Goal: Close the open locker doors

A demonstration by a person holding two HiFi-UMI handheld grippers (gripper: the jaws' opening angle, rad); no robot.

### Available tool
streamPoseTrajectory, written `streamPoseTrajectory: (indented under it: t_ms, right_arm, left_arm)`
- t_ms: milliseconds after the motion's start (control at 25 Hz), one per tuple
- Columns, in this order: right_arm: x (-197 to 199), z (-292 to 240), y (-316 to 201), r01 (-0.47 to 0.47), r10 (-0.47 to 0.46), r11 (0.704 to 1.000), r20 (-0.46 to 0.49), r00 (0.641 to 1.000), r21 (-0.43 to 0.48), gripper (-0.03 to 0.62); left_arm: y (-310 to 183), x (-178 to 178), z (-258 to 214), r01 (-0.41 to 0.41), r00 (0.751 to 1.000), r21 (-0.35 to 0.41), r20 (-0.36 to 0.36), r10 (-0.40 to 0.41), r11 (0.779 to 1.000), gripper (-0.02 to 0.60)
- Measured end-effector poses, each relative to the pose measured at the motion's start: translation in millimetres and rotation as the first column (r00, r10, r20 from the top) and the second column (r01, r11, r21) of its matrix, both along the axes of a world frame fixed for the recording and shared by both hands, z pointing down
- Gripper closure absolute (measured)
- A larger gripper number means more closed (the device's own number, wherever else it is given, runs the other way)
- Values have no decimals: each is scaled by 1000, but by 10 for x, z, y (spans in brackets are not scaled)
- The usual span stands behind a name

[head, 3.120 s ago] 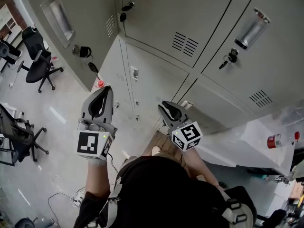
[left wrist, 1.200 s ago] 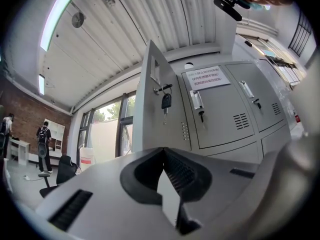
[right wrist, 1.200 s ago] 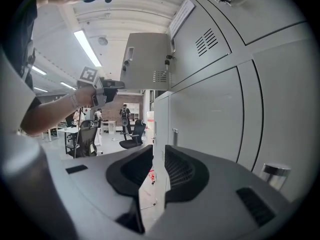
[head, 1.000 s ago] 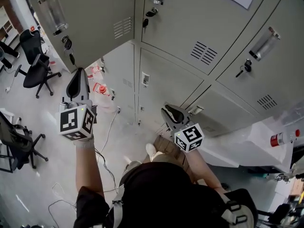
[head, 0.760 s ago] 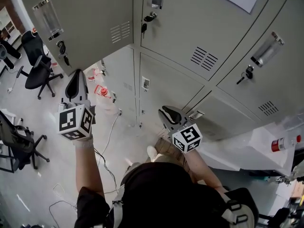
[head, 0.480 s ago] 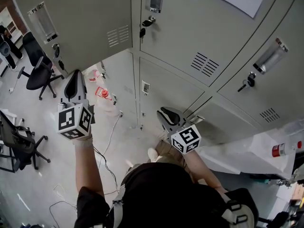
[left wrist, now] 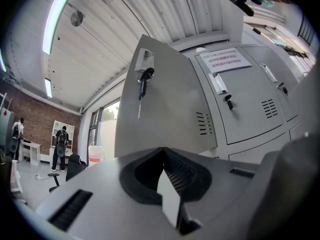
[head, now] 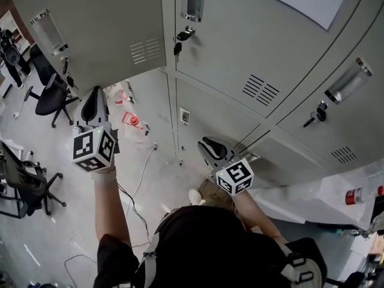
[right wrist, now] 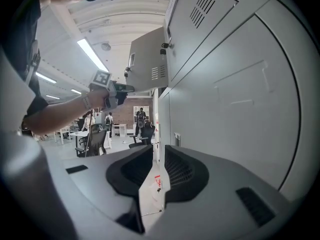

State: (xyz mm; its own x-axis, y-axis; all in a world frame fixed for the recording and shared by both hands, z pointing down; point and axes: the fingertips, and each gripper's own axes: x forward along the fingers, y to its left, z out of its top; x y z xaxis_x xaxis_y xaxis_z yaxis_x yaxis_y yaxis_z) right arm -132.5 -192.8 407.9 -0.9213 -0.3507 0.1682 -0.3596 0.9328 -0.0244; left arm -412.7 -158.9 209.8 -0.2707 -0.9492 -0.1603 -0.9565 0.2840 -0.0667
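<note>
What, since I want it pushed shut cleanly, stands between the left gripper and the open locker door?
Nothing visible stands between the left gripper and the open locker door; its keys hang higher up, off the gripper's line.

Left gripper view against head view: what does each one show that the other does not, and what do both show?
Only the left gripper view shows the ribbed ceiling with its light strip, and that the left gripper has its jaws together with nothing between them. Only the head view shows the right gripper, the person's left forearm and a red-and-white bottle at the far right. Both show the open locker door with its hanging key.
</note>
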Motion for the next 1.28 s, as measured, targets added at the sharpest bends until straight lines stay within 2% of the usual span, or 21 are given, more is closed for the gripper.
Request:
streamPoseTrajectory:
  t_ms: [840, 1280]
  right_arm:
    - [37, 76, -263, -5, 5, 1000, 1, 1000, -23, 513]
    - [63, 126, -307, -5, 5, 999, -7, 1000, -32, 513]
  left_arm:
    - [-592, -121, 47, 12, 1000, -6, -29, -13, 1000, 574]
    - [-890, -1, 73, -31, 999, -15, -32, 30, 999, 574]
